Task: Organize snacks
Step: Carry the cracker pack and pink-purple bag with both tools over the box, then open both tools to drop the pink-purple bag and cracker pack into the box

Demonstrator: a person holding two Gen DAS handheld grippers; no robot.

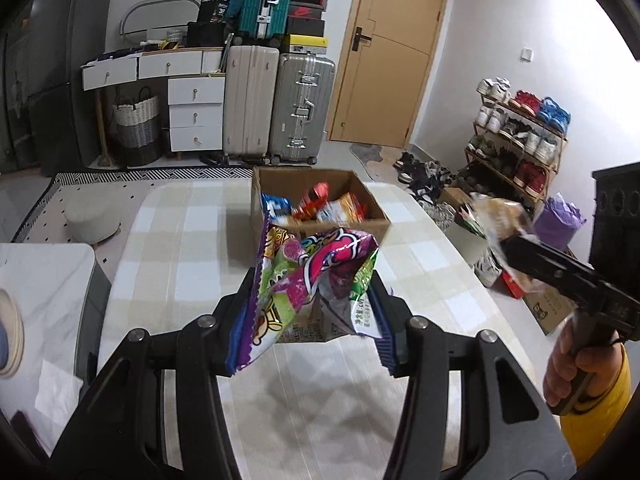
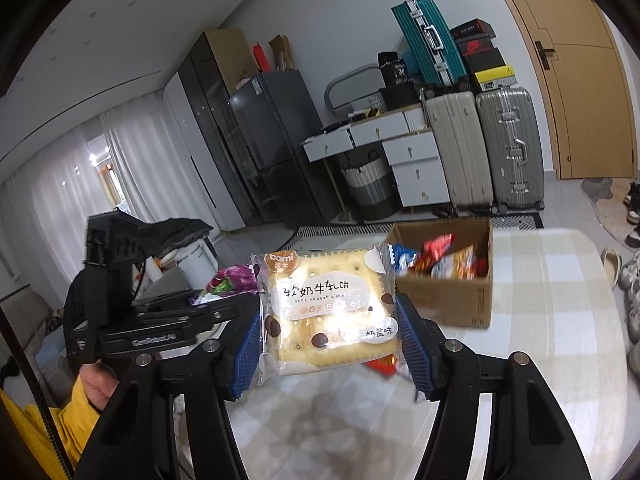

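My left gripper (image 1: 310,320) is shut on a purple and green candy bag (image 1: 316,280) and holds it above the checked table (image 1: 192,248), just short of the cardboard box (image 1: 276,178). The box holds several snack packets (image 1: 320,204). My right gripper (image 2: 326,340) is shut on a cracker cake packet (image 2: 328,312) and holds it in the air, to the left of the box (image 2: 448,300). In the left wrist view the right gripper (image 1: 504,236) is off to the right of the box, blurred. In the right wrist view the left gripper (image 2: 236,296) is at the left with the purple bag (image 2: 228,284).
A small red wrapper (image 2: 382,364) lies on the table (image 2: 560,320) below the cracker packet. Suitcases (image 1: 276,108), a white drawer unit (image 1: 192,112) and a door (image 1: 392,52) stand behind the table. A shoe rack (image 1: 520,140) is to the right.
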